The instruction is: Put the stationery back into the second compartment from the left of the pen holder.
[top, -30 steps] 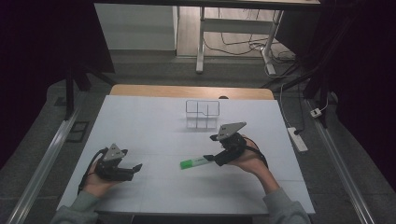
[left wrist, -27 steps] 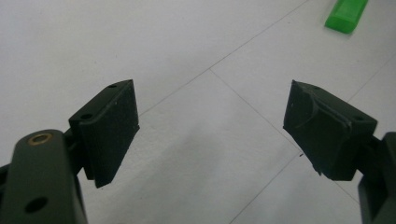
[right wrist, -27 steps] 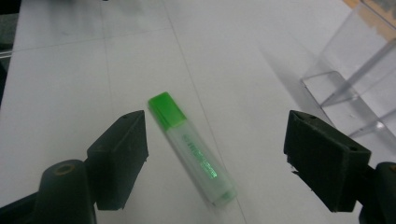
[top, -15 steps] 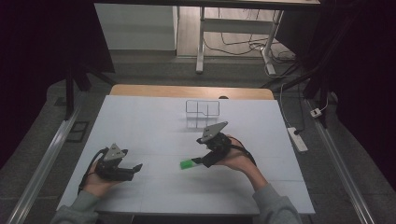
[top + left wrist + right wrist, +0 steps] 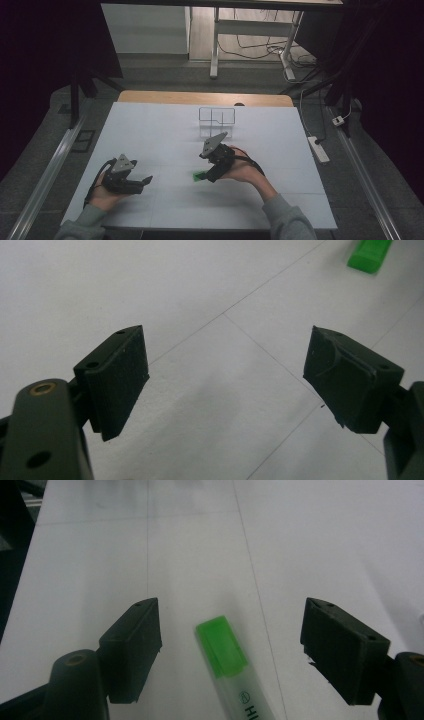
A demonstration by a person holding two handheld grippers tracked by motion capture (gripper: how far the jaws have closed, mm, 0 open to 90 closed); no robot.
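Table [image 5: 150,125]: white sheet over a wooden top, a strip of wood bare along the far edge. Smooth and flat, so a nudged pen would probably slide or roll rather than stay put.
Wire rack [image 5: 216,116]: small clear or wire divider near the middle of the far edge, well apart from both grippers. No risk to it from here.
Right gripper [image 5: 209,174]: low over the table's middle, a little toward the near edge, jaws spread wide with the highlighter between them and neither pad touching.
Left gripper [image 5: 144,181]: near the near-left corner, jaws apart, holding nothing.
Highlighter [image 5: 227,662]: lies flat just at the right gripper's tip, green cap pointing away from the hand, body angled across the gap rather than square to the pads.
Risk: judging by that angle, closing now could catch it off-centre, so it may twist, squirt out, or be pinched at the cap alone.
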